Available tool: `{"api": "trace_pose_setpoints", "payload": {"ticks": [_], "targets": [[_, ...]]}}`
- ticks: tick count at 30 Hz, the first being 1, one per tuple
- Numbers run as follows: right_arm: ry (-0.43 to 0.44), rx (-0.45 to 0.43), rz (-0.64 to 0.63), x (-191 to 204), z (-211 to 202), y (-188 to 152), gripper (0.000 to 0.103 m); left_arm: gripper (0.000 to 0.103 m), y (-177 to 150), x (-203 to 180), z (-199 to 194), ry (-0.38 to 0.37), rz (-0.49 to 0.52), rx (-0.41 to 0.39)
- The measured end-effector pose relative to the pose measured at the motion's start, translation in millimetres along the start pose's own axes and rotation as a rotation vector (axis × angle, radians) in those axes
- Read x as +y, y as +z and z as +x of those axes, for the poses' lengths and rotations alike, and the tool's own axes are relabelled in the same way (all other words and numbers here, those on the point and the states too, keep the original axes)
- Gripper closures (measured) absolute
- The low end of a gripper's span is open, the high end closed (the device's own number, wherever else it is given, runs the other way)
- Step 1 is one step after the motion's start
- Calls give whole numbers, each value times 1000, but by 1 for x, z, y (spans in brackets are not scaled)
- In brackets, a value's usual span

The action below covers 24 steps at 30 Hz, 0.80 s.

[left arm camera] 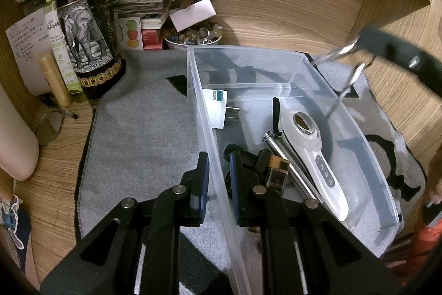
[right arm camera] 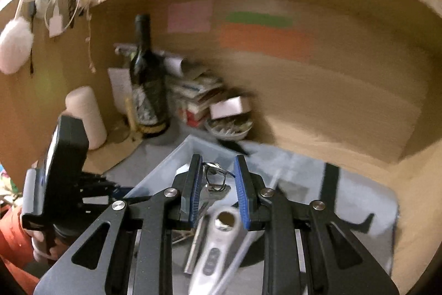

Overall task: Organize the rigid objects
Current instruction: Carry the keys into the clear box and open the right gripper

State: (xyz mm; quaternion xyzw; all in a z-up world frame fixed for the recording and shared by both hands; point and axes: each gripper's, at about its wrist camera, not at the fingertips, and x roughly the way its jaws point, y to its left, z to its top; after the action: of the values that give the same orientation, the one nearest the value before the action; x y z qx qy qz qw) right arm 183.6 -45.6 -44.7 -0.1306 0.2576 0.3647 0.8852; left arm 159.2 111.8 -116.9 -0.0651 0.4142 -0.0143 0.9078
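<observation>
- While the left wrist view is looking down along its fingers, we are seeing the left gripper (left arm camera: 218,176) straddling the near left wall of the clear bin (left arm camera: 301,65), one blue pad outside and one inside.
- We are reading its jaws as closed on that wall.
- The bin is sitting on a grey mat (left arm camera: 138,129) on the wooden desk.
- Lying inside it, we are noting a white plug adapter (left arm camera: 216,109), a white handheld device (left arm camera: 315,154), a silver cylinder (left arm camera: 287,159) touching that device, and a battery (left arm camera: 277,177).
- At upper right the right gripper (left arm camera: 356,51) is showing blurred, with a bunch of keys (left arm camera: 341,82) hanging from its tips over the bin's right rim, clear of the contents.
- A dark wine bottle (left arm camera: 83,18) and a bowl of beads (left arm camera: 190,36) are standing beyond the mat.
- Turning to the right wrist view, which is blurring heavily, we are seeing the keys and their ring pinched between the blue pads, so the jaws are closed on them.
- The keys are hanging above the white device and the silver cylinder in the bin.
- At left, a hand is holding the left gripper's body against the bin.
</observation>
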Motion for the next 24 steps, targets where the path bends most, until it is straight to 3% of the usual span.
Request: {"api": "trace_pose_setpoints", "payload": {"ticks": [11, 14, 19, 24], "targets": [[28, 204, 2, 4, 53, -25, 81, 90, 1, -3, 0, -3, -6, -1], [32, 219, 10, 2, 52, -26, 81, 90, 1, -2, 0, -3, -7, 1], [30, 205, 34, -3, 40, -27, 63, 90, 1, -2, -1, -3, -18, 3], [4, 163, 39, -7, 18, -26, 56, 90, 2, -4, -11, 21, -17, -18]]}}
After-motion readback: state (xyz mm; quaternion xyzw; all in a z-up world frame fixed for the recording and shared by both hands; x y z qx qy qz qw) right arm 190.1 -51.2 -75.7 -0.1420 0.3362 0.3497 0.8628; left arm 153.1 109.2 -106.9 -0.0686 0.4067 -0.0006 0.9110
